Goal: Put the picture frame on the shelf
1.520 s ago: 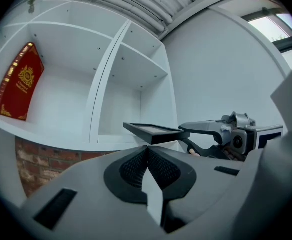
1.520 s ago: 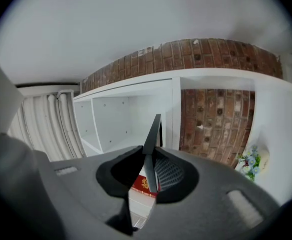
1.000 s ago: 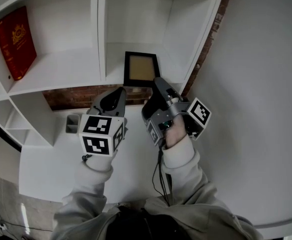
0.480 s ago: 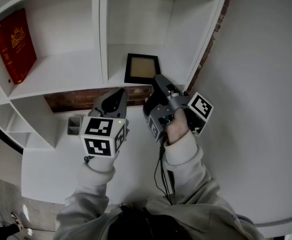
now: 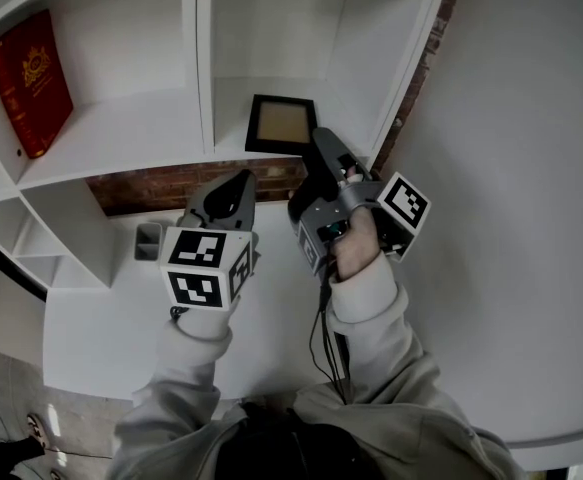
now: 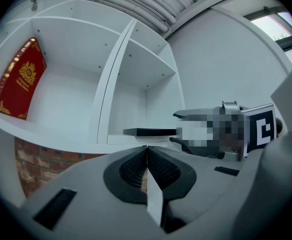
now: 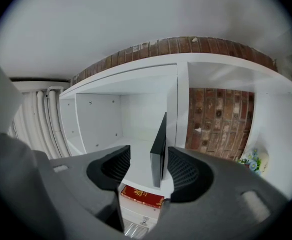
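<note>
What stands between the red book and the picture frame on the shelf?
Only the white upright divider, plus bare shelf board; the head view shows it.

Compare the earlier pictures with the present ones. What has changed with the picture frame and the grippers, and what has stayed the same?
The right gripper has just been opening its jaws and has let go of the picture frame. The frame is between the pads but no longer pressed, and it now lies flat on the shelf. Earlier it was clamped and tilted. Unchanged: the left gripper, shut and empty, and the red book.
</note>
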The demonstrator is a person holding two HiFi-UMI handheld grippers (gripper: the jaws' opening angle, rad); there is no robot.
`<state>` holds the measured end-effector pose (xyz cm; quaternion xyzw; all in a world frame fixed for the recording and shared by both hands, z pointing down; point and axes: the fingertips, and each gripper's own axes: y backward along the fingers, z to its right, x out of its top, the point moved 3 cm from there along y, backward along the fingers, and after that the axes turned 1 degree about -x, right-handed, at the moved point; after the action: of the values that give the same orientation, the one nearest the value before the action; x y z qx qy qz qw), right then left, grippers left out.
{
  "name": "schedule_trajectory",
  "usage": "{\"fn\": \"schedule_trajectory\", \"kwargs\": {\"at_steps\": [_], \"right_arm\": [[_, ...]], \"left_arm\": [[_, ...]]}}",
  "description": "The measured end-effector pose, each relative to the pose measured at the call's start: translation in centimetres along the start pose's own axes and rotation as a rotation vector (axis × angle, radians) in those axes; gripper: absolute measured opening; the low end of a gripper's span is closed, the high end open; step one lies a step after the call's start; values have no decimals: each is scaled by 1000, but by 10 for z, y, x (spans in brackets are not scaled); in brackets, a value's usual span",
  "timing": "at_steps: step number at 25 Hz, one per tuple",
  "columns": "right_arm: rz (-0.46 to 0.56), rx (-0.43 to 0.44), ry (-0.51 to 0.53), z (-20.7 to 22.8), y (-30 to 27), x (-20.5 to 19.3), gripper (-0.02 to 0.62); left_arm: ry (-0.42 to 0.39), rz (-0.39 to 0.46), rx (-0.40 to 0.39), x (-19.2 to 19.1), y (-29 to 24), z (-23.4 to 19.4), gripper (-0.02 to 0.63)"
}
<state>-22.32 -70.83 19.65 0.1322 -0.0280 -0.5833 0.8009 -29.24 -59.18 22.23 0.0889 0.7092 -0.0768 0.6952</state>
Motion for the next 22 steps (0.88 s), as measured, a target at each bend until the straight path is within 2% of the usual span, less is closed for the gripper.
{"fn": "schedule_trajectory", "kwargs": {"at_steps": [7,13,15,19,22], "right_arm": [[-18,13,24,12,14,-4,232],[-63,60,21,19,31,-18,232],[-71,70,78,20,38,-23,232],[-88,115,284,18,55,-32,232],[-80,94,428,24,71,-33,230]], "left_arm": [[10,-15,-7,-14,0,12,5],[46,-17,-4,-31,11,23,5],[47,-14,-5,-36,16,26,5],[43,-11,-15,-48,26,36,5],[54,-16,-24,-62,34,45,5]]}}
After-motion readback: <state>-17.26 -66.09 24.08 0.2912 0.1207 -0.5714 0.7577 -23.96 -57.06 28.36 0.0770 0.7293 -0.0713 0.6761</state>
